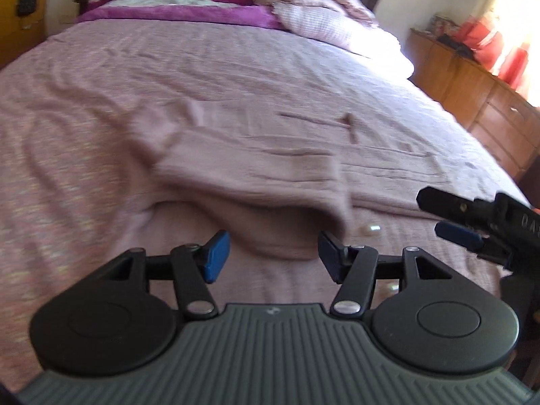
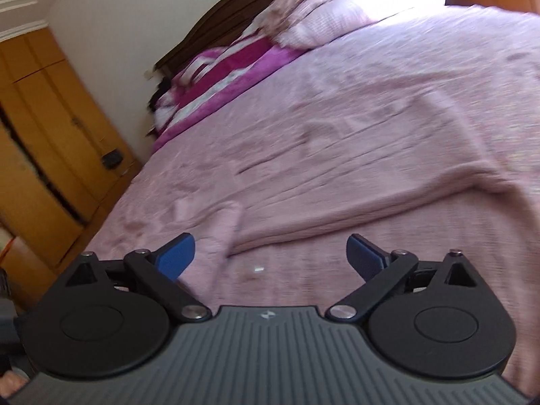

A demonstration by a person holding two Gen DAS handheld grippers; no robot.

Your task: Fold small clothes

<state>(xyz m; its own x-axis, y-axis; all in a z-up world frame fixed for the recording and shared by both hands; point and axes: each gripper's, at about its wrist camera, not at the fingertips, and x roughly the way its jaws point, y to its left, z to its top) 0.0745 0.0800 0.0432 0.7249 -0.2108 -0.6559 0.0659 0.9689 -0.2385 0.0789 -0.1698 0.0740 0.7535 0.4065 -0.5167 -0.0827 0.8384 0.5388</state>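
Basically, the dusty-pink ribbed knit garment (image 1: 256, 175) lay spread on the pink textured bedspread (image 1: 84, 108), nearly the same colour, so its edges were hard to read. In the left wrist view its near hem sagged in a loose fold at 12 o'clock, just ahead of the left gripper (image 1: 273, 256), whose blue-padded jaws stood wide apart and held nothing. The right gripper (image 2: 270, 258) was equally wide open and empty; from its camera, the garment's long edge ran from 10 toward 3 o'clock, with a narrow sleeve-like tab (image 2: 222, 226) near the left pad. Both frames were motion-blurred, so exact contact was unclear. My read: this was the grab step ahead of a fold. To do it well, bring each gripper down onto a separate corner of the near hem, pinch garment layers only, not the bedspread underneath, then lift both evenly so the fold line stays straight. Main risk: catching the bedspread, given the low contrast.
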